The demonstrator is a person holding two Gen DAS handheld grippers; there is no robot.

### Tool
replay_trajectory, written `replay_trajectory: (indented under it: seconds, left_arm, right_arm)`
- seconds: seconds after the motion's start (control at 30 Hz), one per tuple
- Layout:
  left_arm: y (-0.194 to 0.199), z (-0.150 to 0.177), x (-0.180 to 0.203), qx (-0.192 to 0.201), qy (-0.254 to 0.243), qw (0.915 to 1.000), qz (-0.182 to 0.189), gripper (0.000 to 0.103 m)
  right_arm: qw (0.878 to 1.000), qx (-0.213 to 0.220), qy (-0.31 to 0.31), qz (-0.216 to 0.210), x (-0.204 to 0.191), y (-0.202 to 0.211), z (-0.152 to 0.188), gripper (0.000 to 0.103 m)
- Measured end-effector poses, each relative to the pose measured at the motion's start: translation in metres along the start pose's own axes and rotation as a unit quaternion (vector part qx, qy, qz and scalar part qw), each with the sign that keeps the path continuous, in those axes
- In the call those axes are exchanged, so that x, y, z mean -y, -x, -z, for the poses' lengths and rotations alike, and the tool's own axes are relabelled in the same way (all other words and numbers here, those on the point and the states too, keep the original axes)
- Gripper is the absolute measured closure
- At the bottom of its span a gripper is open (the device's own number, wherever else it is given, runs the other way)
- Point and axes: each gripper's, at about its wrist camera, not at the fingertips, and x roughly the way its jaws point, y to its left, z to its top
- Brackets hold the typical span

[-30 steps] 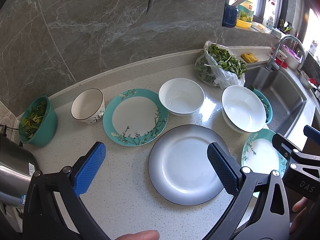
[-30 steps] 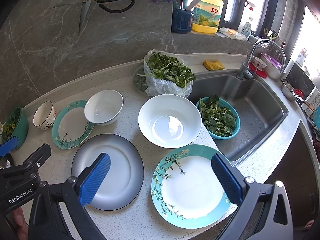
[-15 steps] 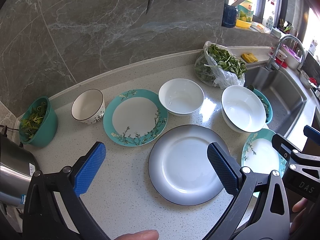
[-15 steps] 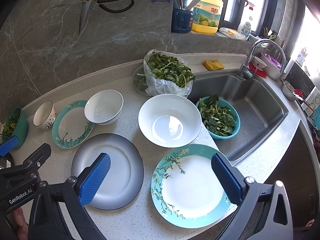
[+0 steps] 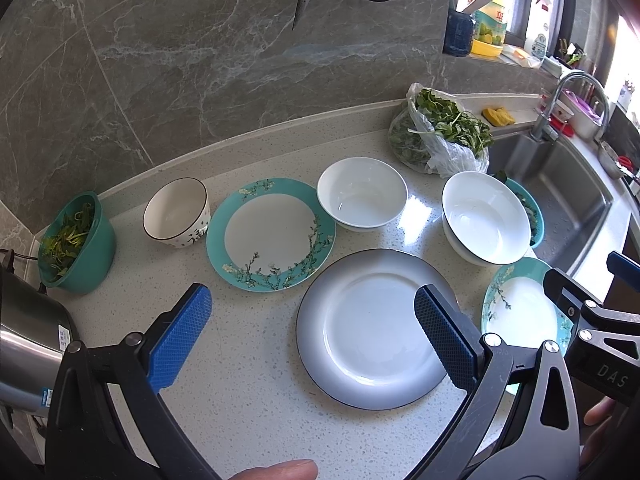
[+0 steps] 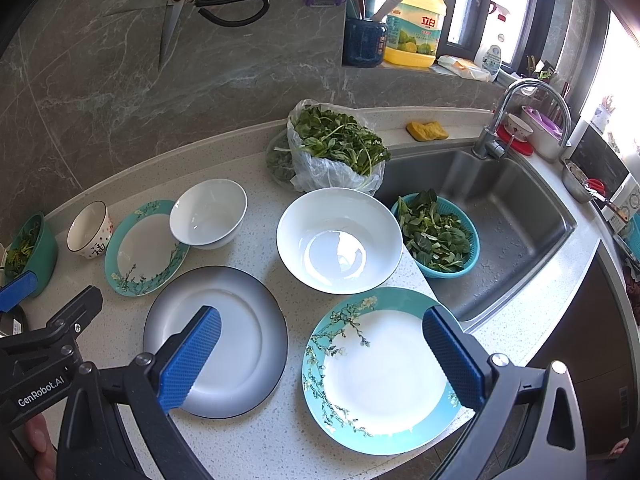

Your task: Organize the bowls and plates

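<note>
Grey marble wall (image 6: 100,92), speckled countertop (image 5: 260,400), sunlit window (image 6: 472,0) behind.

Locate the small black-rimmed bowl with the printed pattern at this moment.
The small black-rimmed bowl stands on the counter at the left of both views, between the green bowl of greens and the teal floral plate, apart from both grippers.

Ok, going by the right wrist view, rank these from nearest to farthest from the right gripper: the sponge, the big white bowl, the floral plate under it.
1. Floral plate, right below the open right gripper.
2. Big white bowl, just beyond the plate.
3. Sponge, on the back ledge behind the sink.
</note>
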Motion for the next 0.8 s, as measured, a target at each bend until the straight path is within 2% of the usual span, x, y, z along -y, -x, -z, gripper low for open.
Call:
replay_trajectory:
  seconds: [0.67, 0.8]
  left_arm:
    - [0.0006, 0.0002, -0.0002, 0.000, 0.000, 1.0000, -0.001, 0.000]
    - [-0.0030, 0.0058, 0.0004, -0.003, -0.005, 1.0000, 0.002, 0.000]
  right_arm:
    - [1.000, -0.001, 0.000, 0.000, -0.0017, -0.0013, 0.0016, 0.000]
    - [1.000, -0.002, -0.002, -0.011, -0.0001, -0.0002, 0.0026, 0.000]
